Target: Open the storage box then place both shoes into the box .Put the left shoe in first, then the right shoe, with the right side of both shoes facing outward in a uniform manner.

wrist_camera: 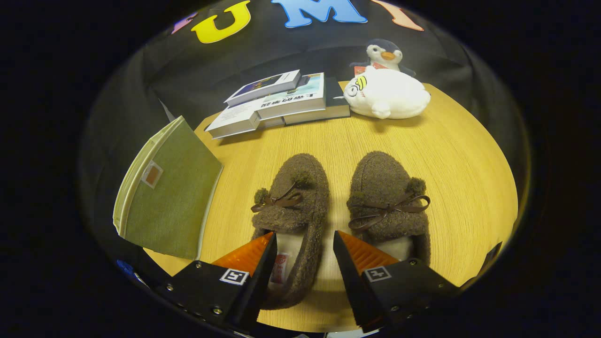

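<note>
A: So, how far is the job getting?

B: Hardly started, by the look of it. The box (166,197) is sitting shut on the table (460,188), off to the left of the shoes, its lid still down. Both shoes are lying on the table outside it, toes pointing away.

A: And the tongs (304,244)?

B: They are hanging open and gripping nothing. Their fingers are straddling the heel end of the left shoe (293,211), one finger over its opening, the other over the gap toward the right shoe (389,202).

A: What remains, then?

B: Everything, I would judge: opening the box, then the left shoe going in, then the right.

A: What are the things like?

B: The shoes are looking soft, brown fuzzy slippers with rounded toes, a thin dark bow and small pom-poms, pale lining inside. The box is showing green woven cloth with a pale edge, flat and squared. The table is glowing as light wood grain. Beyond the shoes, books (277,101) and two plush toys are resting.
</note>
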### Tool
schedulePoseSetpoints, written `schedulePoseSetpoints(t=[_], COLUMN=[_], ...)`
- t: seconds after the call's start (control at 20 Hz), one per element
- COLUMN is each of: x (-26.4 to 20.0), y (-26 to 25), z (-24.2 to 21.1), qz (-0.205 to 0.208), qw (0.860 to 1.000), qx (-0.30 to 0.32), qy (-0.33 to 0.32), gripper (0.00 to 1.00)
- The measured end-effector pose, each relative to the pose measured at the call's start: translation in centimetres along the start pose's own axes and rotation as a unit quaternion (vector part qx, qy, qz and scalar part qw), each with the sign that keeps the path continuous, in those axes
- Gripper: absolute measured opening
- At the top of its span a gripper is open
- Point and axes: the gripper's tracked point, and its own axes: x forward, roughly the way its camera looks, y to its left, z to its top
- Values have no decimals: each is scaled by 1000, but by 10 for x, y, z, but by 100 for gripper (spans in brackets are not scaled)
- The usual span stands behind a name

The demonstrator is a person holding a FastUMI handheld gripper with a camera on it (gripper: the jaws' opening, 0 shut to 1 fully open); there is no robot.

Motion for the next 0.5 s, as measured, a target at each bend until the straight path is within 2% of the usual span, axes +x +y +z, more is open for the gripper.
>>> schedulePoseSetpoints(t=[0.35, 0.4, 0.5], x=[15, 15, 14], y=[4, 5, 6], z=[-9, -10, -11], qz=[0, 3, 12], qw=[999, 999, 998], qx=[14, 25, 38], qy=[34, 38, 43], gripper=[68, 44, 44])
